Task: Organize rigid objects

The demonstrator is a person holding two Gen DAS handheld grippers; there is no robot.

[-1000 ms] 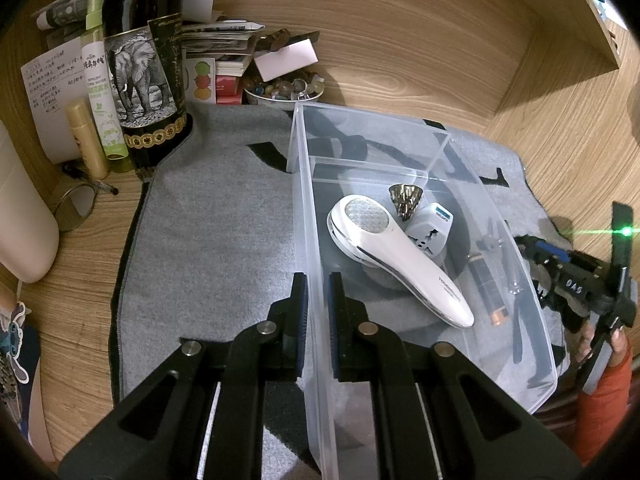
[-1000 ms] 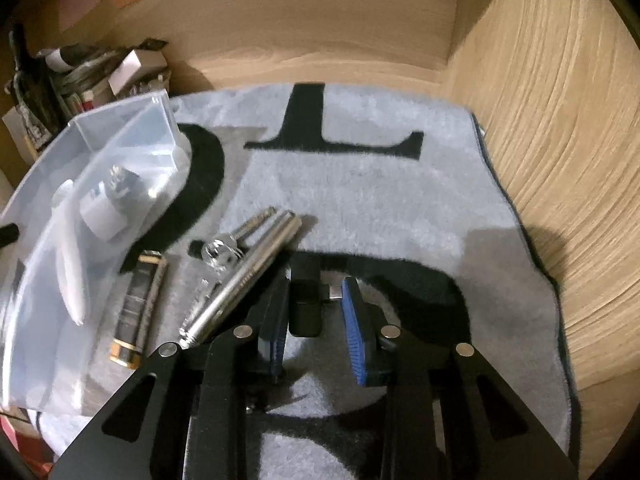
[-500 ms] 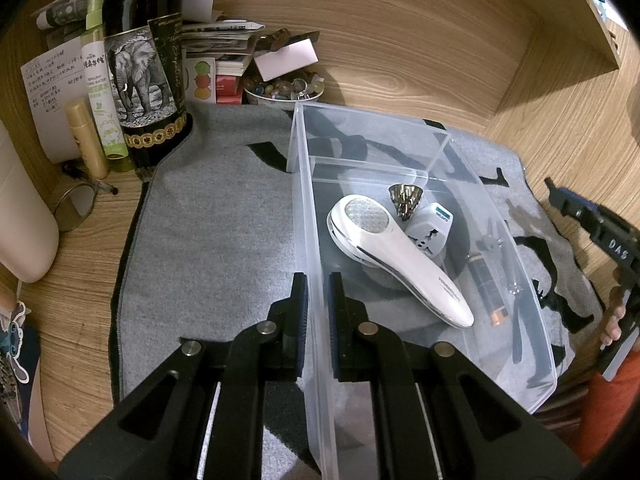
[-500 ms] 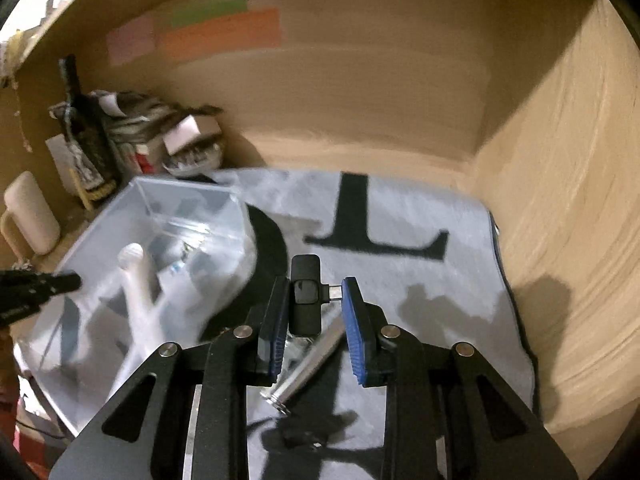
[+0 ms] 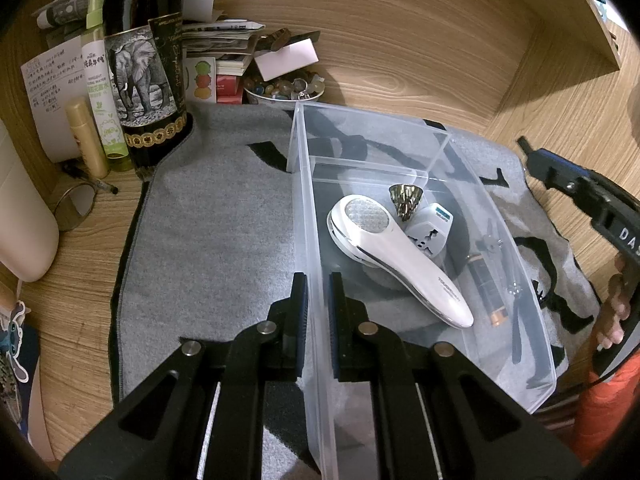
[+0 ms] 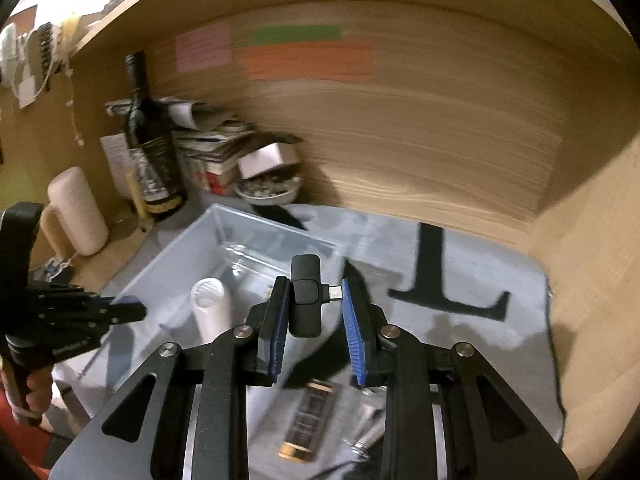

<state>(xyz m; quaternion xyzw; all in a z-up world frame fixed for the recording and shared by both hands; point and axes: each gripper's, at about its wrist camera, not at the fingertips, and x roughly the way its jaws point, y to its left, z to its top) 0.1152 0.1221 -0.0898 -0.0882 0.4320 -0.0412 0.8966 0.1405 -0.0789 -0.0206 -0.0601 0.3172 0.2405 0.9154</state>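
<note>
**Left clamps the bin wall, right holds the black dongle aloft**

Over on the left side, the left gripper (image 5: pixel 317 312) has its jaws pressed together on the near wall of the clear plastic bin (image 5: pixel 308 216), one finger outside on the grey mat (image 5: pixel 216 240), one inside. Inside the bin lies a white handheld device (image 5: pixel 396 264), long handle pointing toward the camera, with a white travel adapter (image 5: pixel 432 228) touching its far side and a small metallic cone (image 5: pixel 404 198) just beyond. Outside the bin's right wall, seen through the plastic, a dark cylinder with a gold end (image 5: pixel 486 292) lies on the mat.

Now the right gripper (image 6: pixel 314 308): jaws clamped on a small black dongle (image 6: pixel 305 300), body upright against the left pad, its metal plug pointing sideways to the right pad. It hangs in the air above the mat, close to the bin's right edge. In that view the dark cylinder with a gold end shows below the fingers, and a silvery metal piece (image 6: pixel 366 438) lies beside it; the blur hides what it is.

At the back of the worktop (image 5: pixel 68 300) stands a dark bottle with an elephant label (image 5: pixel 140 72), a green spray bottle (image 5: pixel 100 92) beside it, a bowl of pebbles (image 5: pixel 284 90) and a stack of papers (image 5: pixel 216 36) against the wooden wall.
</note>
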